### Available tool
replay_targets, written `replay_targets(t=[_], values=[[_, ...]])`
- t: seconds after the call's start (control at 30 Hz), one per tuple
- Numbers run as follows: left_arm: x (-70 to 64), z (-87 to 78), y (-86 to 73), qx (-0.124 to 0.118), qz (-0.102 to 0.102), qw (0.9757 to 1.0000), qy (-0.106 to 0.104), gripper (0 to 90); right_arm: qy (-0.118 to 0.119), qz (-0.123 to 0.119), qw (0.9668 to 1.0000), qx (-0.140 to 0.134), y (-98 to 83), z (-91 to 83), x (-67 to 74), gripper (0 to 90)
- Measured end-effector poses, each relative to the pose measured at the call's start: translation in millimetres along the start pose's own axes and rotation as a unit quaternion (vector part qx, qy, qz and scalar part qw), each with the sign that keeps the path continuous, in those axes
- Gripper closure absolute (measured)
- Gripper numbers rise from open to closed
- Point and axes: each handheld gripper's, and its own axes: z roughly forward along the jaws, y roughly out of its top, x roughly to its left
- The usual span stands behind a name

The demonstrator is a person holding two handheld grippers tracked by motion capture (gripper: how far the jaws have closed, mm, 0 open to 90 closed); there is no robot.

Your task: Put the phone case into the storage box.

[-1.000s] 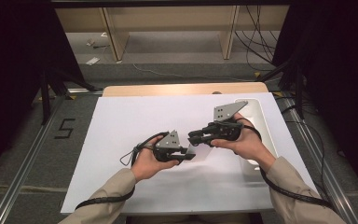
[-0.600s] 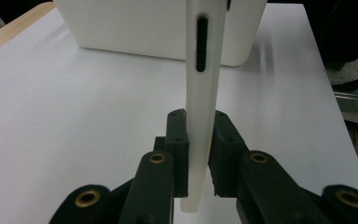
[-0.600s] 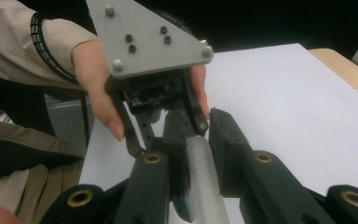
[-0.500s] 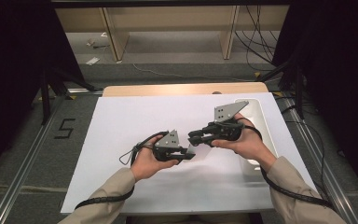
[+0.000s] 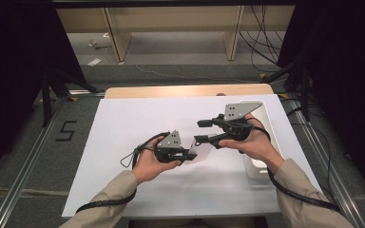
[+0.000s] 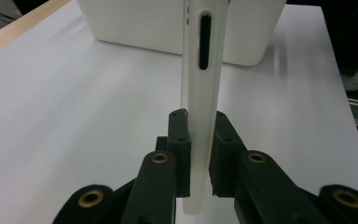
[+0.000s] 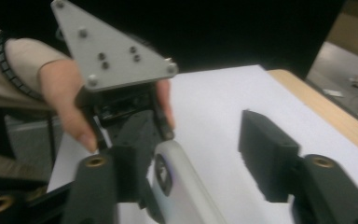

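Your left tool (image 5: 186, 154) is clamped on a thin white phone-like slab (image 6: 200, 107), both pads pressed flat on its two broad faces near one end. In the left gripper view the slab stands on edge, its long axis running straight out from the jaws toward the white box (image 6: 140, 23) at the far side of the table (image 6: 65, 107); a dark oblong slot faces the camera on the narrow edge. In the high view the slab (image 5: 200, 150) is held above the table's middle, pointing from your left tool toward your right one, roughly level.

Your right tool (image 5: 204, 131) has just been opening: its jaws now stand well apart with the slab's free end between them. In the right gripper view the rounded end of the slab (image 7: 182, 186), with a small dark round feature, lies just beside the left-hand jaw, possibly touching it; the other jaw is clear of it, so there is no grip from this side.

Against the frames one second and half a second ago: your right tool's jaws were drawn together on the slab's end then and are spread now. Both hands, the slab and the white box (image 5: 261, 142) sit where they were. Left hold unchanged.
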Motion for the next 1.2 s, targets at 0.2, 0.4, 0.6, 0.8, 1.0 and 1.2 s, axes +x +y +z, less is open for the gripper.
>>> replay_targets(t=[0.2,0.4,0.6,0.8,1.0,1.2], values=[[3.7,-4.5,0.0,-0.003,-0.032,0.9989,0.034,81.1,-0.045,0.039,0.9972,-0.046,-3.4,-6.1,-8.2,29.0],[7.1,-9.8,0.0,-0.015,-0.057,0.9954,0.076,81.0,-0.093,0.071,0.9912,-0.062,-9.1,-11.8,-16.4,25.5],[10.7,-14.9,-0.9,-0.024,-0.083,0.9892,0.119,81.0,-0.124,0.093,0.9856,-0.068,-16.9,-13.1,-21.1,25.3],[13.7,-19.3,-2.2,-0.035,-0.107,0.9813,0.156,81.0,-0.157,0.107,0.9796,-0.065,-26.2,-4.8,-20.7,17.7],[14.7,-20.6,-2.2,-0.038,-0.123,0.9777,0.166,81.0,-0.168,0.113,0.9772,-0.064,-28.7,-0.2,-18.9,15.9],[13.8,-18.0,-0.2,-0.046,-0.142,0.9744,0.168,80.9,-0.177,0.124,0.9735,-0.076,-29.9,4.8,-15.5,14.6]])
